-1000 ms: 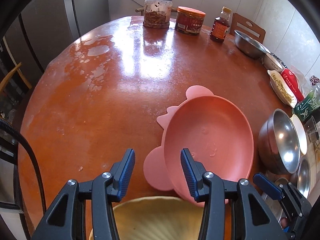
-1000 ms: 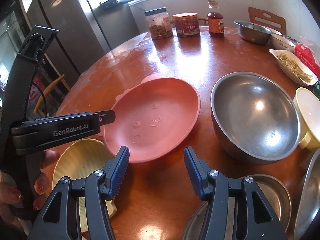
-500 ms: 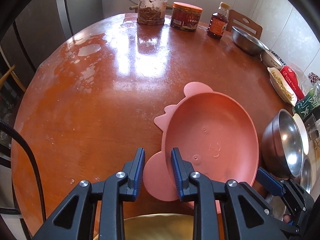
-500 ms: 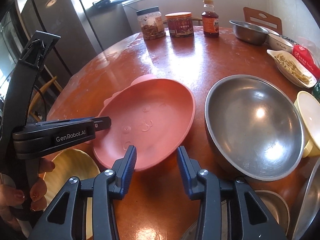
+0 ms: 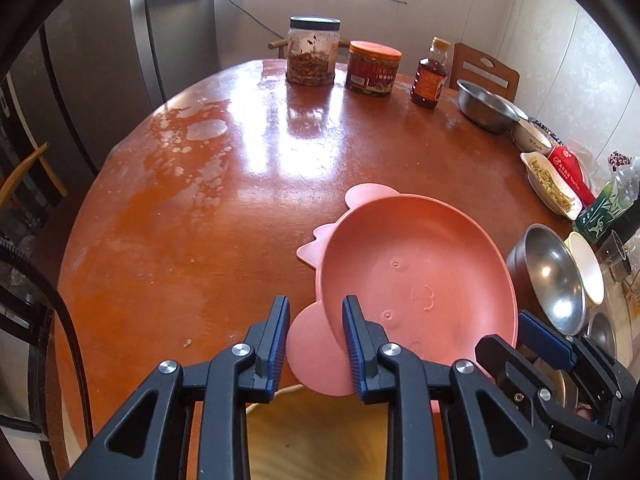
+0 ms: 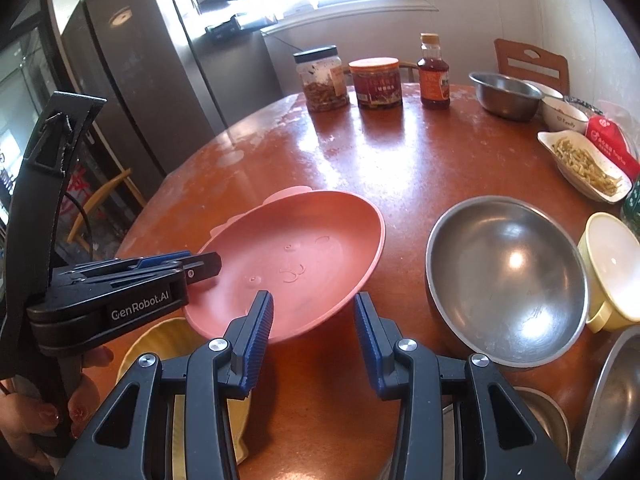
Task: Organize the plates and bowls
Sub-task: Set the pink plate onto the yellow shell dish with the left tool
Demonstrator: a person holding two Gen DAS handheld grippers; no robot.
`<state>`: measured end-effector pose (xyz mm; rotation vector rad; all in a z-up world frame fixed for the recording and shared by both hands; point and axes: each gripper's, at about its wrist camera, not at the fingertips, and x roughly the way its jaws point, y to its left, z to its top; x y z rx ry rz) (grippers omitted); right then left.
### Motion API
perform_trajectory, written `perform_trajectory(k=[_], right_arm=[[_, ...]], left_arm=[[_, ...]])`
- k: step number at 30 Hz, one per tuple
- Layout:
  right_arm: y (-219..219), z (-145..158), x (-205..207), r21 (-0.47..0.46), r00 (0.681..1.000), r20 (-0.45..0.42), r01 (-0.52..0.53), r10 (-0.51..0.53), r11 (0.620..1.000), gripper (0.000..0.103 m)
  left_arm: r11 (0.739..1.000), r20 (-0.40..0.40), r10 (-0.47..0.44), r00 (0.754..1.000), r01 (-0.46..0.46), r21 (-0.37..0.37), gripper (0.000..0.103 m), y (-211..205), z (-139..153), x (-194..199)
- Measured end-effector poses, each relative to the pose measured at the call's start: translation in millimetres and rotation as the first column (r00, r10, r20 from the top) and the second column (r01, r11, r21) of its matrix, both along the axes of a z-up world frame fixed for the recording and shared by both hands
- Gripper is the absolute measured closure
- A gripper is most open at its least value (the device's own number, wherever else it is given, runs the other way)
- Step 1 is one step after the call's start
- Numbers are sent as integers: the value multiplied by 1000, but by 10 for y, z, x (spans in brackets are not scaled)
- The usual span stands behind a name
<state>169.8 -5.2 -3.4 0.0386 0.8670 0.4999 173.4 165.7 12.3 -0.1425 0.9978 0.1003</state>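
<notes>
Left tongs (image 5: pixel 316 328) clamped on the ear-shaped tab at the near-left rim of the pink animal-shaped plate (image 5: pixel 416 272). Right tongs (image 6: pixel 314 320) part closed on the same plate's near rim, one pad inside it, the other outside; contact unclear. Plate tilted, far side toward the tabletop (image 5: pixel 240 184), near edge above a yellow scalloped dish (image 6: pixel 160 340). Large steel bowl (image 6: pixel 506 280) just right of the plate; cream bowl (image 6: pixel 612 264) beyond it. Jars and a sauce bottle at the far edge.
</notes>
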Motion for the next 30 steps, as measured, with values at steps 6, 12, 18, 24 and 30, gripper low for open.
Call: perform_trajectory(k=[6, 12, 18, 24, 30], right_arm=[[53, 143, -172, 13, 999, 28, -37, 36, 999, 60], [161, 208, -435, 10, 994, 42, -101, 100, 995, 60], [267, 245, -694, 0, 986, 61, -157, 156, 988, 60], [339, 175, -882, -28, 977, 46, -205, 206, 978, 59], [345, 64, -973, -56, 973, 24, -227, 229, 972, 59]], left_arm=[[1000, 53, 30, 998, -30, -9, 75, 80, 195, -304], [998, 93, 70, 993, -70, -9, 75, 186, 310, -649], [993, 106, 115, 988, -115, 0, 75, 239, 305, -998], [991, 100, 133, 986, -133, -2, 75, 277, 222, -1197], [991, 76, 133, 988, -133, -5, 75, 272, 84, -1297]])
